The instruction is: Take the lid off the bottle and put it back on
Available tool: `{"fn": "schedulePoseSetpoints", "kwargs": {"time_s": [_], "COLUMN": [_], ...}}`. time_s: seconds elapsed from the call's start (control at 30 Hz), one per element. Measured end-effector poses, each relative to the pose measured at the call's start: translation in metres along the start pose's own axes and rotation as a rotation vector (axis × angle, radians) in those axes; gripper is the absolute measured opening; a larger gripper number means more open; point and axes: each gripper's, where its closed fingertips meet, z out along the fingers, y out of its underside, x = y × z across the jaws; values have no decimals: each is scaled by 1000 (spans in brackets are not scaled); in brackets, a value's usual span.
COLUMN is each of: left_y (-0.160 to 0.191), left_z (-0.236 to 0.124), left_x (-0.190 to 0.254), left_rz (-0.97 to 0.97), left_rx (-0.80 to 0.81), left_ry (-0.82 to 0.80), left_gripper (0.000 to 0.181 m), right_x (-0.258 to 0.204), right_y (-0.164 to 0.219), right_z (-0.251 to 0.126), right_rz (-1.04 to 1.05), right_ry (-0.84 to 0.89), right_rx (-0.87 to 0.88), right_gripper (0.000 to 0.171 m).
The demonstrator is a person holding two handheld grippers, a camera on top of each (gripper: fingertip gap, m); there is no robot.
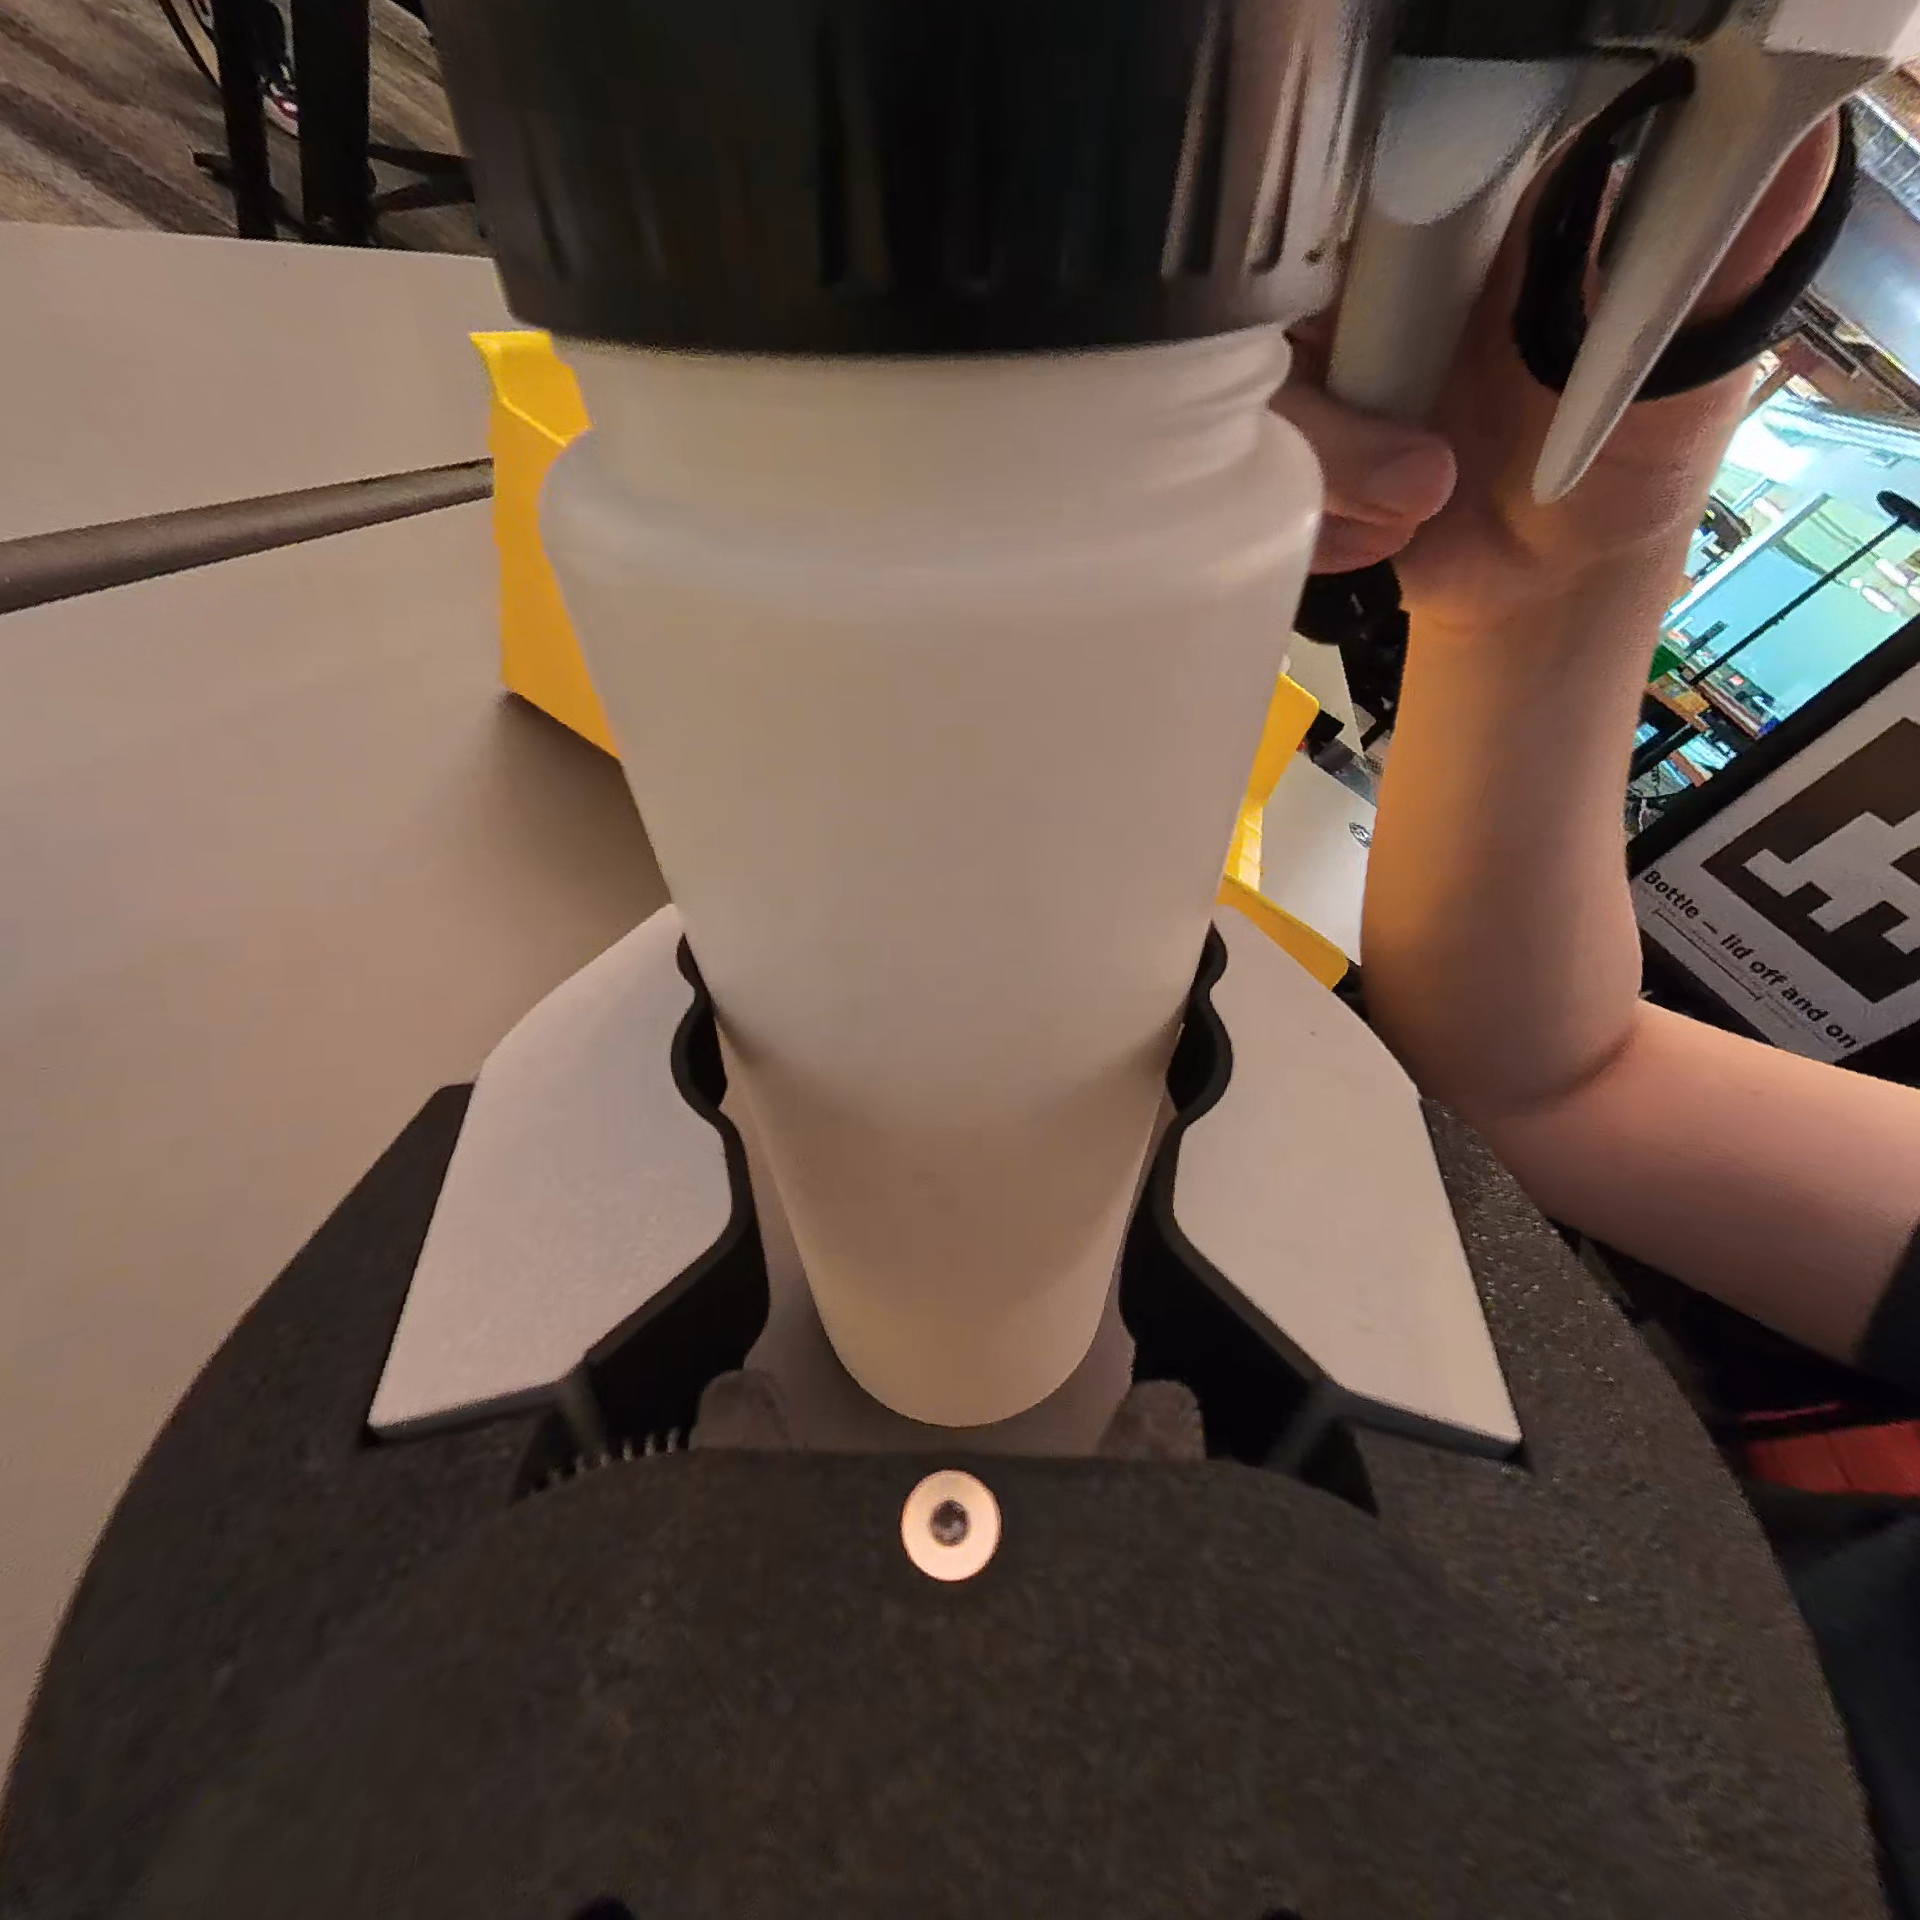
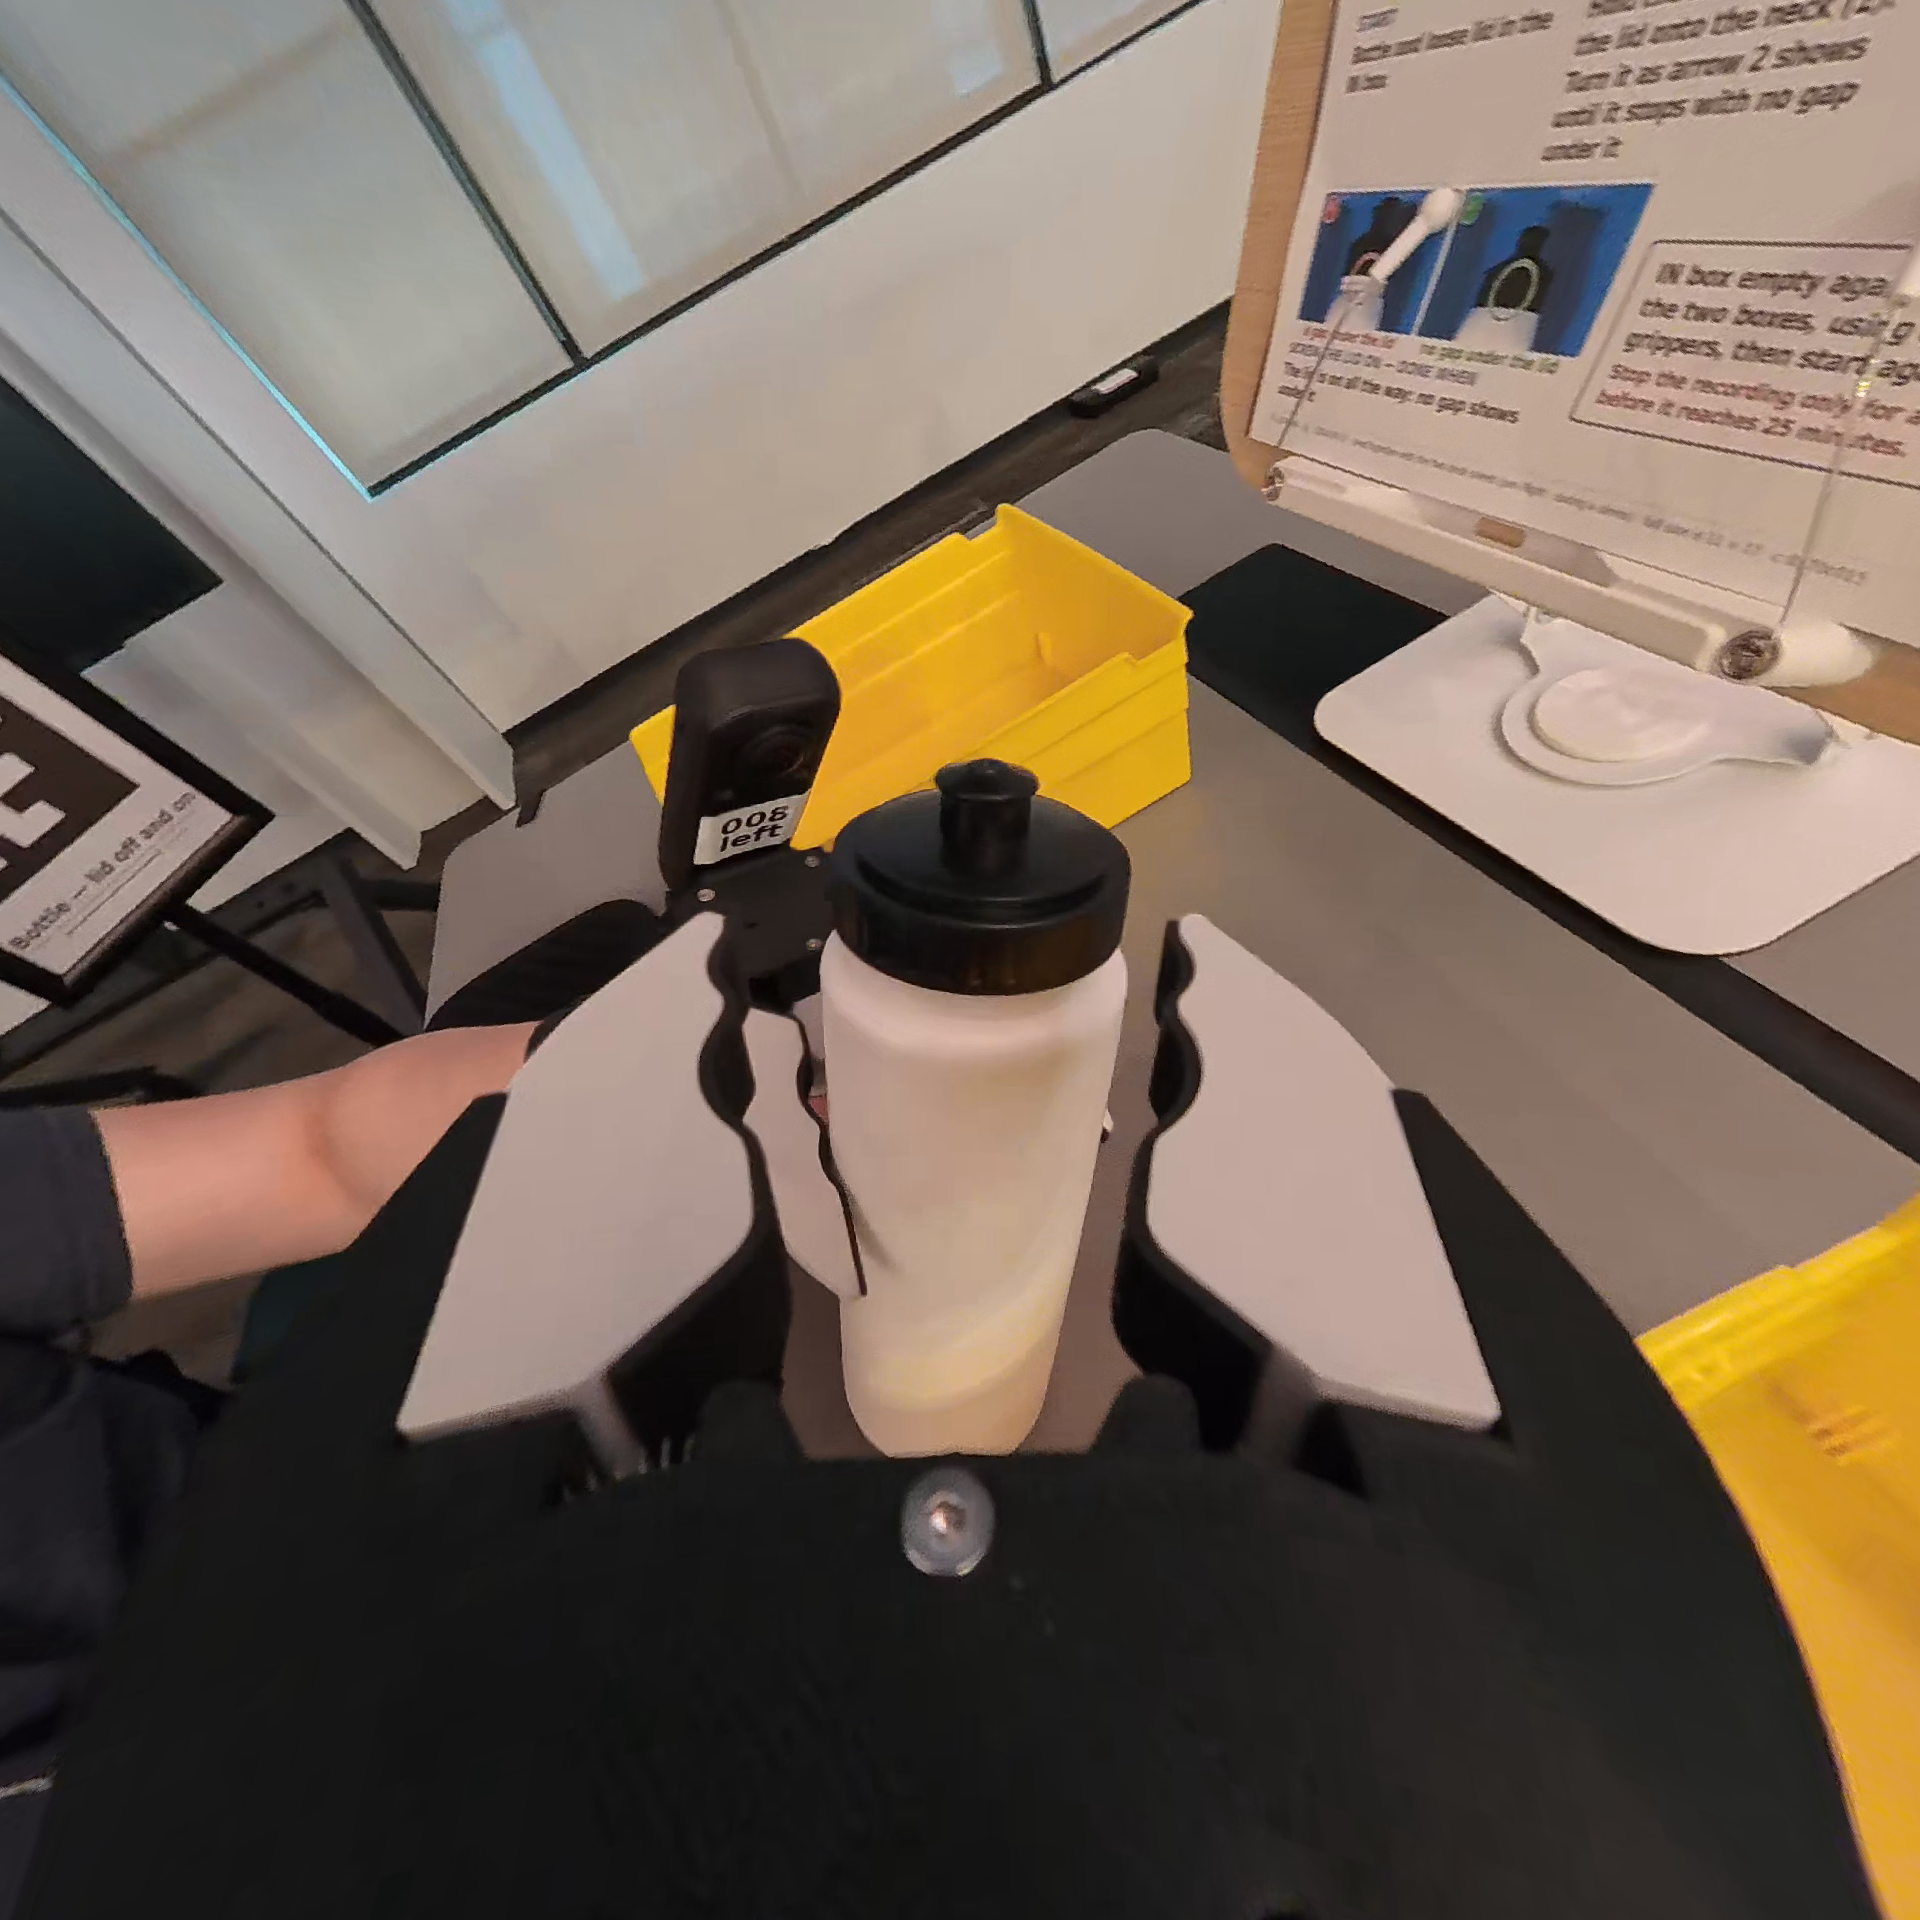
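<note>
White bottle with black lid on, clamped by left gripper, right gripper spread wide around it

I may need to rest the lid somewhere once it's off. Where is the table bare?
Bare grey tabletop lies between the white plastic bottle, the empty yellow bin and the white stand base. Around the bottle itself, both grippers crowd in.

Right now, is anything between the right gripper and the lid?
Nothing visible. The right gripper is open around the white bottle, with the black lid bare just past its fingertips. The left gripper clamps the bottle lower down, off to the side.
</note>
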Motion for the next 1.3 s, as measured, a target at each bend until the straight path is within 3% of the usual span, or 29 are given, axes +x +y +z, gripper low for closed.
{"fn": "schedulePoseSetpoints", "kwargs": {"time_s": [0.13, 0.27, 0.53, 0.77, 1.0, 1.2, 1.3], "left_y": [1, 6, 8, 9, -1, -11, -11], "left_z": [-1, -1, 0, -1, -1, -7, -7], "left_x": [2, 12, 18, 14, -5, -28, -28], "left_rz": [18, 112, 351, 500, 507, 433, 439], "left_rx": [-21, -62, -24, 11, 74, 100, 93], "left_ry": [6, 55, 61, 17, -161, -408, -390], "left_gripper": [86, 86, 86, 86, 86, 86, 86], "right_x": [-1, -7, -41, -45, -35, -17, -18], "right_y": [1, 4, 14, 27, 24, 13, 13], "right_z": [10, 12, 3, 9, 15, 27, 28], "right_rz": [18, -109, -344, -422, -446, -307, -332], "right_ry": [30, -22, -264, -252, -90, 130, 168], "right_rx": [3, -23, -12, -88, -111, -44, -56], "right_gripper": [76, 78, 79, 70, 70, 70, 69]}}
